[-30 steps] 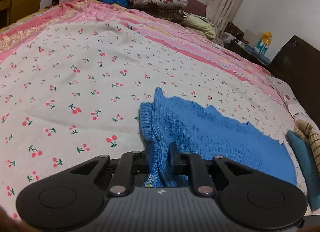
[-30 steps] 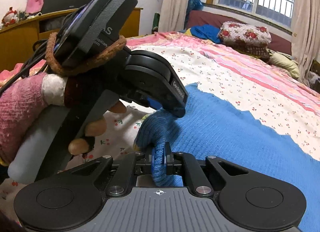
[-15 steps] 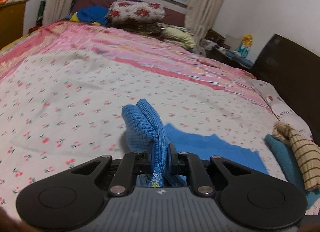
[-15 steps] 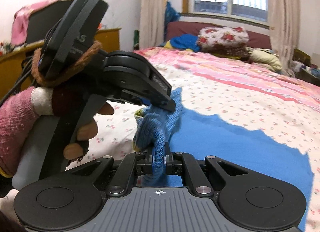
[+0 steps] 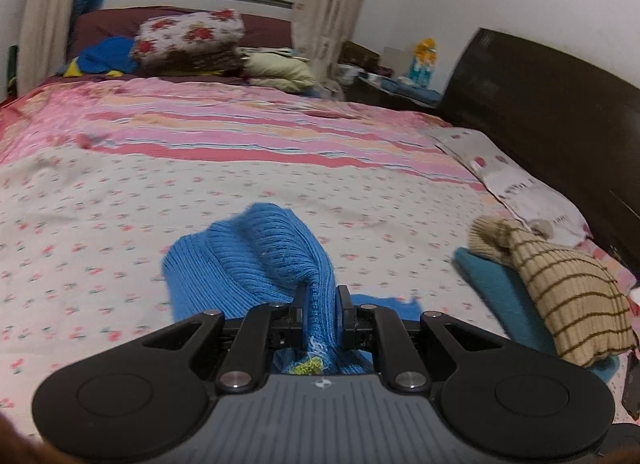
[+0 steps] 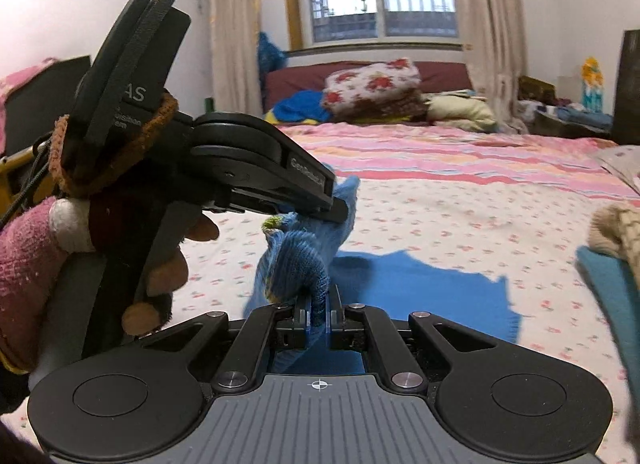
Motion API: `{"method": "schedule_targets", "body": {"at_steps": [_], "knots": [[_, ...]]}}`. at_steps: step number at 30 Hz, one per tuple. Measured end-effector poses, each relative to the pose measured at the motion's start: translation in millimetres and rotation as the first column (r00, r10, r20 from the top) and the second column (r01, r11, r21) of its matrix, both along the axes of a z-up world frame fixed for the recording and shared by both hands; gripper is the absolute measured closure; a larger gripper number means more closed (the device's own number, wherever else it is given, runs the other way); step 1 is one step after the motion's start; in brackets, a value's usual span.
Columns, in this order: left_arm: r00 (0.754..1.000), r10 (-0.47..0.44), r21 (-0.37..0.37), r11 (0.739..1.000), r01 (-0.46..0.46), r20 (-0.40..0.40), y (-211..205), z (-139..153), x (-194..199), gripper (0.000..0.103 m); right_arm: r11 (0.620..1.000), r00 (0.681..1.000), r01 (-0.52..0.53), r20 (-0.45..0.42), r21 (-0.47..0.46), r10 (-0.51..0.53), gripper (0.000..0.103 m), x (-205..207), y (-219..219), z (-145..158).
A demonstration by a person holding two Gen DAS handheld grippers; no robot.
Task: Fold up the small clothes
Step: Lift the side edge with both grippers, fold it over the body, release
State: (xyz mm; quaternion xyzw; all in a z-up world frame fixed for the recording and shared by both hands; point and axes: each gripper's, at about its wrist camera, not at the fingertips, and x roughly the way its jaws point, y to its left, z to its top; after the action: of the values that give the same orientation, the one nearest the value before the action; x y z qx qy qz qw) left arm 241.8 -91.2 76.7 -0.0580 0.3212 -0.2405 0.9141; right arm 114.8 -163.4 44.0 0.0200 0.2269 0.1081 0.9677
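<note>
Left tool: the left tool (image 5: 322,314) is clamping a bunched ribbed edge of the blue knit garment (image 5: 256,264), low in the middle of the left wrist view; seen again at left in the right wrist view (image 6: 336,208), it is pinching the same cloth.
Hand: a hand (image 6: 160,264) in a pink sleeve is gripping that tool's handle at the far left of the right wrist view.
Right tool: the right tool (image 6: 319,314) is pressing shut on another fold of the garment, low centre of its own view.
Garment: one end is hanging lifted between the two tools while the rest is lying flat on the bed (image 5: 200,192), just right of centre.
Progress: judging by this, a fold is being carried over and is not yet laid down; flattening and any further folds are remaining.
Done pile: at the right edge, a tan striped knit (image 5: 560,288) is lying on a teal piece (image 5: 496,288), seemingly already folded.
Hard to see: the tools' bodies are covering the garment's near edge; the far bedding is blurring; the pile is running off the frame.
</note>
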Motion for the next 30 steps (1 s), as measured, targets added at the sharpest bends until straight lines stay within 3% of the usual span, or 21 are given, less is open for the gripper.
{"method": "schedule_targets", "body": {"at_steps": [6, 14, 30], "knots": [[0.998, -0.058, 0.024, 0.998, 0.059, -0.02, -46.1, -6.0, 1.0, 0.085, 0.999, 0.998, 0.053, -0.024, 0.013, -0.053, 0.099, 0.4, -36.7, -1.1], [0.991, -0.096, 0.057, 0.993, 0.101, -0.094, -80.1, -32.7, 5.1, 0.085, 0.994, 0.988, 0.106, -0.118, 0.027, -0.102, 0.099, -3.1, -71.3, -28.3], [0.981, -0.16, 0.091, 0.981, 0.17, -0.109, -109.3, -43.6, -9.1, 0.085, 0.991, 0.981, 0.097, -0.179, 0.092, -0.08, 0.099, -17.0, -84.6, -35.6]]}}
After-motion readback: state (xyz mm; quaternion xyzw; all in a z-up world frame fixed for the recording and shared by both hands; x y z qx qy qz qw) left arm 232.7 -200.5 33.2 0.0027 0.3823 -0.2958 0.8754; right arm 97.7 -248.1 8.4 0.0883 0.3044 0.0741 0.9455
